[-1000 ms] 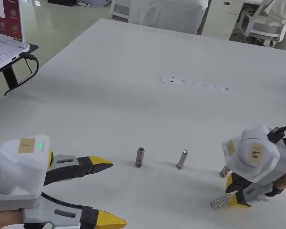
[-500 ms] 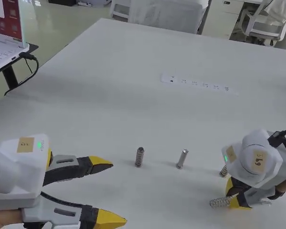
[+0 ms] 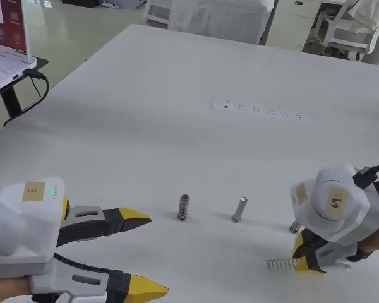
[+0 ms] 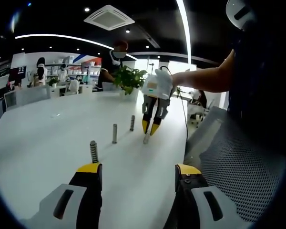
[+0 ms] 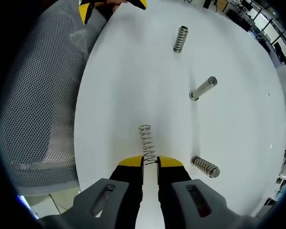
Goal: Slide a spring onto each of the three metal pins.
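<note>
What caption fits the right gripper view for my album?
Right tongs pinch a loose spring beside the bare pin, with two sprung pins nearby.

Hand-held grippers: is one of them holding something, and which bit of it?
The right hand-held gripper pinches a loose spring by its near end; the rest sticks out past the tips. The left hand-held gripper is open, holding nothing.

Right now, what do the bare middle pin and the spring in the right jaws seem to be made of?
Bare pin: apparently metal, a smooth silvery cylinder with a soft sheen. Spring: thin grey wire wound in open coils, probably steel, though the look alone cannot confirm it.
</note>
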A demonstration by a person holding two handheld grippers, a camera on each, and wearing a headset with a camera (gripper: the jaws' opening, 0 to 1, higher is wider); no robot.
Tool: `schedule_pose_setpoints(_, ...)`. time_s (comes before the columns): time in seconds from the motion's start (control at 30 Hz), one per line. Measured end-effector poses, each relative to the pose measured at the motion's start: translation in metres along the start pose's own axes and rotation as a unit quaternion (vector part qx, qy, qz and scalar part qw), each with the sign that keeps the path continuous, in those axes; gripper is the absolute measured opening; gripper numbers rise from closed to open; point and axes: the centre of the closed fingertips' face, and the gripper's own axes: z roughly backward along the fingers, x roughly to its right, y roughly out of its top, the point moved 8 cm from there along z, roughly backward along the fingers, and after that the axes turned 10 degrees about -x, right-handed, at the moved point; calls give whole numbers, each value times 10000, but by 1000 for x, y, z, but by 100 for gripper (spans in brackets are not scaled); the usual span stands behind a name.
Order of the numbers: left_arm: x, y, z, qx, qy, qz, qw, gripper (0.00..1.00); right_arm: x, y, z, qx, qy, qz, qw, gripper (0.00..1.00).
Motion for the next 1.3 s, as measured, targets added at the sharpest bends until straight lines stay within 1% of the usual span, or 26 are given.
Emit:
schedule_pose_setpoints(0.07,0,1,-1,4,-4,-10,10000,56,-2,4,5,61,-16,2,10000,8)
schedule_pose_setpoints(0.13,0,2,-1,12,-19,-23,10000,55,-5,12,13,211,-58,23,9998,8)
schedule_pose_setpoints(0.2,1,4,-2,32,-50,-42,10000,53,-7,18,19,263,-79,37,9996,8)
schedule_pose_setpoints(0.27,1,6,-3,57,-75,-67,9999,51,-10,28,28,289,-158,116,9994,8)
schedule_pose_setpoints(0.3,2,7,-3,64,-92,-79,9999,51,-12,35,34,355,-234,222,9989,8)
schedule_pose_setpoints(0.33,3,8,-4,72,-119,-104,9998,51,-14,40,37,390,-238,247,9986,8)
schedule_pose_setpoints(0.37,4,9,-4,66,-140,-130,9998,50,-16,49,43,492,-274,312,9979,8)
schedule_pose_setpoints(0.4,4,10,-5,60,-160,-157,9997,49,-16,51,45,514,-277,331,9977,8)
schedule_pose_setpoints(0.43,4,11,-5,46,-169,-186,9997,49,-18,60,50,614,-307,410,9968,8)
schedule_pose_setpoints(0.57,3,13,-3,44,-179,-246,9995,47,-23,84,63,814,-353,583,9944,8)
schedule_pose_setpoints(0.63,3,14,-3,79,-177,-243,9995,46,-25,93,66,874,-359,661,9933,8)
schedule_pose_setpoints(0.8,2,17,-3,96,-177,-307,9993,41,-27,109,71,935,-434,844,9911,8)
schedule_pose_setpoints(1.03,2,21,-5,123,-222,-396,9989,35,-34,127,74,988,-414,1036,9888,8)
schedule_pose_setpoints(1.2,1,24,-5,144,-260,-442,9986,27,-36,136,75,1014,-410,1132,9875,8)
schedule_pose_setpoints(1.3,1,24,-3,174,-291,-438,9985,18,-37,141,75,1031,-406,1181,9868,8)
